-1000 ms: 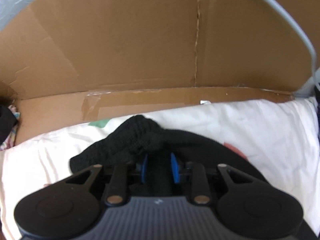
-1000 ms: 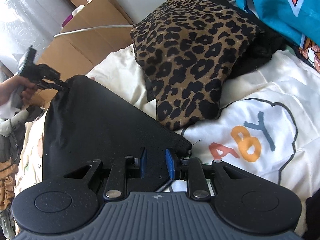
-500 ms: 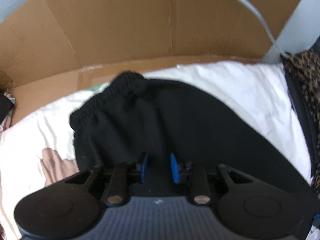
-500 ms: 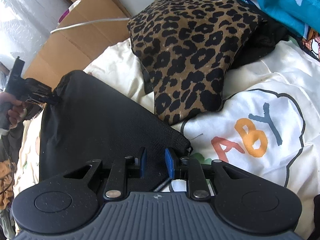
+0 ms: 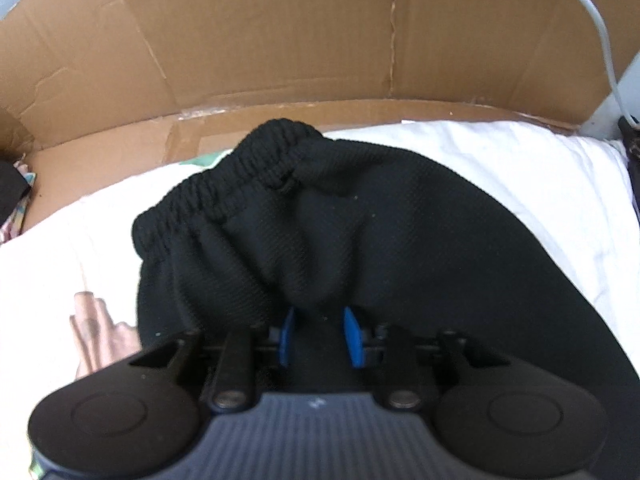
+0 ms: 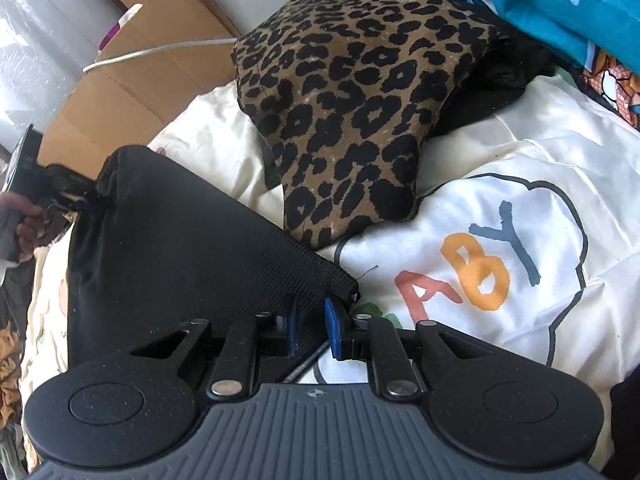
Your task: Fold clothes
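Right gripper (image 6: 311,326) nearest – blue pads clamped on the hem corner of the black garment (image 6: 192,252), a loose thread trailing out under the jaws. Left gripper (image 5: 318,334) likewise closed on the same cloth, fabric bunched up between its pads just below the elastic waistband (image 5: 236,184). The garment lies spread on the white printed sheet (image 6: 520,184), stretched between the two grippers; in the right wrist view the left gripper shows at the far left edge, held by a hand (image 6: 24,224), pinching the waistband end. Just beside the garment's right edge – a leopard-print item (image 6: 352,96), touching or overlapping it; cannot tell which. Blue printed fabric (image 6: 560,4) further back on the right. Behind the waistband, a cardboard panel (image 5: 280,36) stands upright, with a white cable (image 5: 600,36) running across it.
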Motion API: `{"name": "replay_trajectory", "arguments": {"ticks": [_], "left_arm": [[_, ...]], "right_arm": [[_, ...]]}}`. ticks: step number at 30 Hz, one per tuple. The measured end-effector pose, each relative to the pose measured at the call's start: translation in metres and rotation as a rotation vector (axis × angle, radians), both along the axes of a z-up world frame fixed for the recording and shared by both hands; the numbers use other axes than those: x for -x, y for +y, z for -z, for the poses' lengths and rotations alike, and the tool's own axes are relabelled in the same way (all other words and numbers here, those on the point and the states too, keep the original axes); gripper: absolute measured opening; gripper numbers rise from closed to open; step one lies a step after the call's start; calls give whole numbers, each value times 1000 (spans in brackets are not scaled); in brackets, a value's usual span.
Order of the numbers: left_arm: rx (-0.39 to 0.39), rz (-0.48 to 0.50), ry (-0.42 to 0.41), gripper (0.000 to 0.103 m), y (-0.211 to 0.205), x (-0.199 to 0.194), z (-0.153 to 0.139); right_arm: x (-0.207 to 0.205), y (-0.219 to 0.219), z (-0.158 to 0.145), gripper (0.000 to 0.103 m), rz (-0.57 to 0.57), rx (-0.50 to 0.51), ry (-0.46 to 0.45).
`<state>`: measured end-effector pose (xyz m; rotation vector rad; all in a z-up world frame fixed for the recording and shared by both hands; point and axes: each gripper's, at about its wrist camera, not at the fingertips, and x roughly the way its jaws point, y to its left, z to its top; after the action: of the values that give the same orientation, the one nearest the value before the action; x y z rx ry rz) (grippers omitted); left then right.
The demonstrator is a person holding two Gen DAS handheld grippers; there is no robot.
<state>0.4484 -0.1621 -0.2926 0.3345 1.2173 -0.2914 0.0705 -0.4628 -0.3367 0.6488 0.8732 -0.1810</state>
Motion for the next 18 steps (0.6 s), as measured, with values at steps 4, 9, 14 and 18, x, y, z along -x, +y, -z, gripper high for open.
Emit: {"name": "replay_trajectory", "arguments": {"ticks": [4,9,14,18], "left_arm": [[16,9,10,30,12,9,-10],[27,33,23,30,30,20,-19],[4,40,45,30,49,25,-14],[-13,39,51,30,59,21,0]], "right_arm": [[2,3,-7,21,7,-15,-50],[-4,15,-9,21,-21,-40,-76],[-10,28,-2,21,-54,-42,-43],[-8,32,1,22,-69,-36,-16]]}}
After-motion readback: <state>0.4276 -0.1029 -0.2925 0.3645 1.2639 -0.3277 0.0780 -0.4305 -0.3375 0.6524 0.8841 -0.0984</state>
